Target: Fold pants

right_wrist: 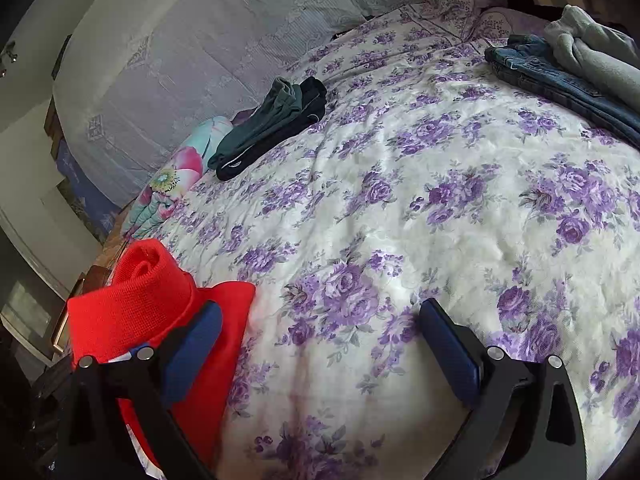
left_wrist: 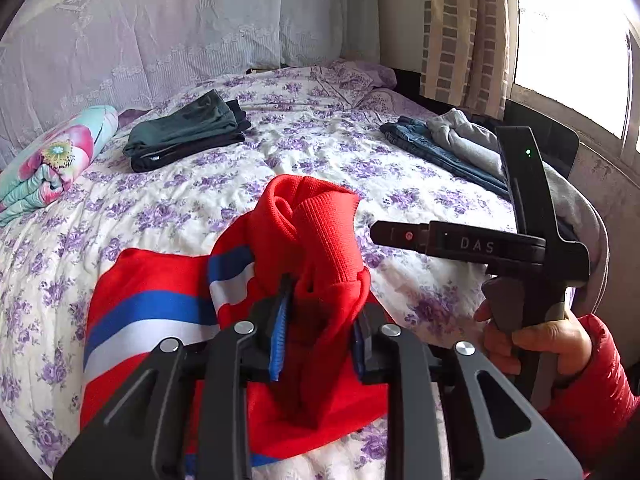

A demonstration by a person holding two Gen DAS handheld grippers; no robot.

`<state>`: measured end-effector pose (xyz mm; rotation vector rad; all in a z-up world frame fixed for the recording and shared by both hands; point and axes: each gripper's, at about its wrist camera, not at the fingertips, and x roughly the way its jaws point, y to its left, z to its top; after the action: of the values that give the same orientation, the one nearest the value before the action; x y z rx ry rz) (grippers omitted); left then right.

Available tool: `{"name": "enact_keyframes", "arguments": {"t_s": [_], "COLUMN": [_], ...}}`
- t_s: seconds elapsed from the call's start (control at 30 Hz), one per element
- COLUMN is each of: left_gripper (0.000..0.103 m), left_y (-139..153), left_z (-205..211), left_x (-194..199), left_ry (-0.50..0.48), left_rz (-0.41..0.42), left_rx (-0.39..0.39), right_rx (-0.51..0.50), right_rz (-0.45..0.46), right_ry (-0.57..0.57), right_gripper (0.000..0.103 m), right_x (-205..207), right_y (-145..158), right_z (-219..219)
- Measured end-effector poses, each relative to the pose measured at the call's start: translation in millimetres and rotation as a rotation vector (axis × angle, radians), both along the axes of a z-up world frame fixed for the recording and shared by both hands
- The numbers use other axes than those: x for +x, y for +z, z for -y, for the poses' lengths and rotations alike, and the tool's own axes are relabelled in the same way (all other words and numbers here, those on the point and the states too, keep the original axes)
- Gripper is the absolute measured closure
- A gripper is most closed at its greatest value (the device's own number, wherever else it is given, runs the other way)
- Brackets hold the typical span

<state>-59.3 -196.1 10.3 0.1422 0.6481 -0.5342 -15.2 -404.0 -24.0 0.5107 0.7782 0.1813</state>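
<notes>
Red pants [left_wrist: 304, 280] bunched near, fold unfinished: left gripper [left_wrist: 320, 332] clamped on cuff, right gripper [right_wrist: 320, 344] apart, empty; folded dark pairs [left_wrist: 188, 132] far left.

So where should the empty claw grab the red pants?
Probably the flat striped part of the red pants, coming down from above at its free edge. That part lies spread on the bedspread, so a thin edge fits between the pads. The left claw already pinches the bunched ribbed cuff; the right claw hangs open over bare bedspread.

Red pants [left_wrist: 320, 248] with blue-white stripes; white bedspread [right_wrist: 400, 200] with purple flowers.
</notes>
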Motion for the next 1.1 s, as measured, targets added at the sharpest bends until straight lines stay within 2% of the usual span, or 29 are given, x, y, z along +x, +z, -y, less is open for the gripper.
{"name": "enact_keyframes", "arguments": {"t_s": [0.1,0.17,0.27,0.33,0.47,0.53,0.6,0.7,0.77,0.87,0.97,1.1], "left_gripper": [0.063,0.033,0.021,0.018,0.016,0.016,0.016,0.016,0.015,0.011,0.007,0.005], "left_y": [-4,-4,2,9,12,8,5,-5,-17,-32,-35,-38], "left_z": [-5,-12,-26,-42,-86,-103,-109,-104,-99,-96,-99,-104], "left_x": [-2,-5,-8,-6,13,20,18,11,9,5,5,8], "left_ry": [-0.011,-0.056,-0.111,-0.085,0.111,0.164,0.195,0.237,0.227,0.233,0.239,0.244], "left_rz": [-0.047,-0.102,-0.175,-0.173,-0.163,-0.187,-0.172,-0.126,-0.138,-0.105,-0.089,-0.099], "left_rx": [-0.029,-0.101,-0.231,-0.278,-0.303,-0.324,-0.286,-0.161,-0.114,-0.079,-0.1,-0.127], "right_rx": [-0.001,-0.001,0.003,0.006,0.008,-0.003,-0.022,-0.073,-0.072,-0.036,-0.007,-0.02], "right_rz": [0.0,0.0,0.0,0.002,0.007,0.013,0.043,0.15,0.182,0.205,0.2,0.198], "right_ry": [0.0,0.0,-0.002,-0.002,-0.006,-0.014,-0.036,-0.046,0.004,0.119,0.243,0.343], "right_gripper": [0.003,0.003,0.003,0.003,0.003,0.003,0.004,0.003,0.003,0.003,0.003,0.003], "right_x": [0,0,0,0,0,-2,-10,-30,-37,-43,-38,-29], "right_y": [0,0,-1,0,1,3,10,33,47,62,69,71], "right_z": [0,0,1,1,0,-2,-3,-13,-27,-55,-84,-113]}}
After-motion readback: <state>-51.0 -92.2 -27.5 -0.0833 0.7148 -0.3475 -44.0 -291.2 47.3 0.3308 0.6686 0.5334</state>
